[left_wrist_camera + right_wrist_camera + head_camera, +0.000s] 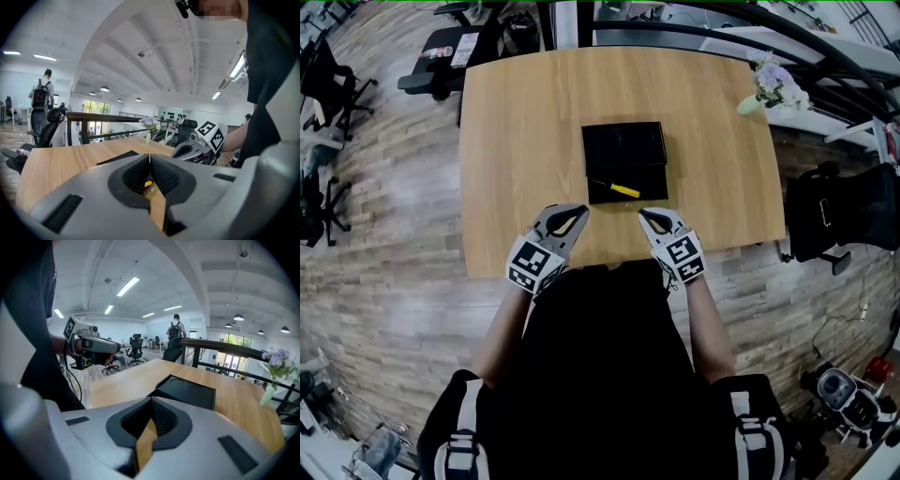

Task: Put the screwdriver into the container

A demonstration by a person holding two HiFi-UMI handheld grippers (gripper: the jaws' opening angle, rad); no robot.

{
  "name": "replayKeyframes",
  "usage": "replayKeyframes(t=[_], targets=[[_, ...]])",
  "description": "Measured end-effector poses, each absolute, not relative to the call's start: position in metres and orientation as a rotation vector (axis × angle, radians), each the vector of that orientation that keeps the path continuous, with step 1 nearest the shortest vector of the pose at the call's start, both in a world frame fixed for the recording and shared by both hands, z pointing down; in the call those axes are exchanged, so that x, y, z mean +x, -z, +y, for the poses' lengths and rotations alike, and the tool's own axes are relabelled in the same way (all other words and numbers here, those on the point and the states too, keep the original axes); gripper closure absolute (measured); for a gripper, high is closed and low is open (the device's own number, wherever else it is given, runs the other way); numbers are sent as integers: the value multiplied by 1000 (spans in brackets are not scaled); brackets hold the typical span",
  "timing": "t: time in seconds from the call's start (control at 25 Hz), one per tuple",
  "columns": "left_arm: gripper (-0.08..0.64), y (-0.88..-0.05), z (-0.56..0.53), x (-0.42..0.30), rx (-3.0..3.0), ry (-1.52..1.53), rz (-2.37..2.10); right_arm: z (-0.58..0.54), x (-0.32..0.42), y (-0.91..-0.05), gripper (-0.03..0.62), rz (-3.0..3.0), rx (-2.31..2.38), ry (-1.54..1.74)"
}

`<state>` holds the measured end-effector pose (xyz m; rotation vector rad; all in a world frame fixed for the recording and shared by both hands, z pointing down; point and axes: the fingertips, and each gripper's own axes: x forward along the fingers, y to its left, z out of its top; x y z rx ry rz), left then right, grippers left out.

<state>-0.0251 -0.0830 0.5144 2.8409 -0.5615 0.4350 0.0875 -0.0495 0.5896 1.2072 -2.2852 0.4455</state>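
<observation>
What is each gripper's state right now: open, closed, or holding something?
Left gripper: closed, holding nothing.
Right gripper: closed, holding nothing.

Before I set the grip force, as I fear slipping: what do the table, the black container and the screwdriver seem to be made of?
Table: light wood or wood-look laminate, smooth satin; grain streaks show.
Container: probably moulded plastic, matte black, dull even surface.
Screwdriver: yellow handle looks plastic; thin dark shaft presumably metal, too small to confirm.
</observation>
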Motion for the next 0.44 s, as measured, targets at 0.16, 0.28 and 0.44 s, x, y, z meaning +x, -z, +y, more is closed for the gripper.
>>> replayKeyframes(t=[0.16,0.28,0.44], targets=[[532,-518,-78,-26,2832,-442,-591,-46,83,-597,568,-2302,1167,-449],[532,-519,-76,-36,2808,-444,-626,-46,72,-600,568,-2303,1125,-430],[532,-522,-81,-51,2791,-453,-664,-58,58,-594,568,-2324,1114,-403]])
